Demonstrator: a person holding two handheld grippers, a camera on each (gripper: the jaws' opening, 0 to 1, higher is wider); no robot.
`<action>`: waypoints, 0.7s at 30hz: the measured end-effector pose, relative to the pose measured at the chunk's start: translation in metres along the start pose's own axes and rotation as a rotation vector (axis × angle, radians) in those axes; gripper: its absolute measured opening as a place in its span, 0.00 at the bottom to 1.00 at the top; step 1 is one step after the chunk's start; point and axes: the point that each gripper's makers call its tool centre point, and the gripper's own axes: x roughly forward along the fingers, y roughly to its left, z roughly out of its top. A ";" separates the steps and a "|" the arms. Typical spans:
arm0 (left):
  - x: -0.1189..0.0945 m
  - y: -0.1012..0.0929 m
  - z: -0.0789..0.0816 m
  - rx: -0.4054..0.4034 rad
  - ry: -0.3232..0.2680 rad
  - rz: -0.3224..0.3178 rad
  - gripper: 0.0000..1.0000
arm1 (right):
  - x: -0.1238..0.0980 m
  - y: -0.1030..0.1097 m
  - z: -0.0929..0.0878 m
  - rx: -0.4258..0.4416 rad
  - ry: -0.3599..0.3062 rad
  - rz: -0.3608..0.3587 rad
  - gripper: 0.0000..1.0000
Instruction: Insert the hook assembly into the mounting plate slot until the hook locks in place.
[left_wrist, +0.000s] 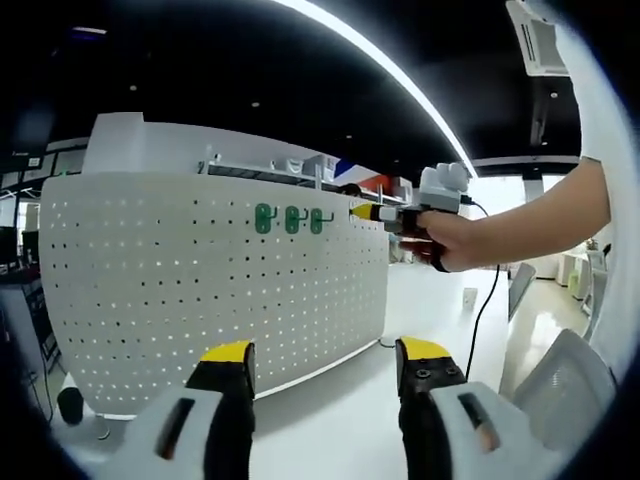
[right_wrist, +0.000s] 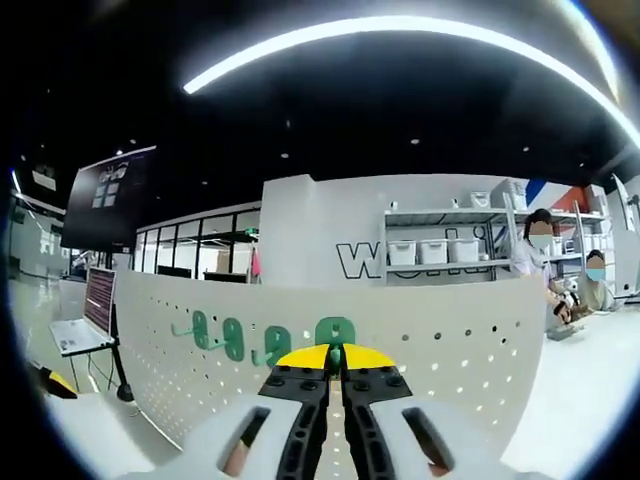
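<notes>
A white pegboard plate (left_wrist: 200, 300) stands upright on the table, with a row of green hooks (left_wrist: 291, 219) set near its top edge. My left gripper (left_wrist: 326, 354) hangs low in front of the board, open and holding nothing. My right gripper (left_wrist: 364, 211), held by a person's hand, reaches the board's top right with its yellow tips just right of the hook row. In the right gripper view, my right gripper (right_wrist: 335, 358) is shut on a green hook (right_wrist: 335, 330) held against the pegboard (right_wrist: 450, 340). Three other green hooks (right_wrist: 232, 338) hang to its left.
The board stands on a white table (left_wrist: 340, 400). A black cable (left_wrist: 484, 305) hangs from the right gripper, and a chair (left_wrist: 565, 385) stands at the right. A laptop (right_wrist: 85, 320) sits left of the board; two people (right_wrist: 545, 265) and shelves (right_wrist: 440, 250) are behind it.
</notes>
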 end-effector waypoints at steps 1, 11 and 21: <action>0.000 0.000 0.000 0.000 0.001 0.001 0.58 | 0.001 0.000 -0.001 -0.001 0.001 0.000 0.01; -0.003 0.003 -0.004 -0.008 0.011 0.015 0.58 | 0.011 0.001 -0.002 -0.008 -0.003 0.005 0.01; -0.004 0.005 -0.007 -0.007 0.024 0.020 0.57 | 0.019 0.004 -0.007 -0.002 0.001 0.008 0.02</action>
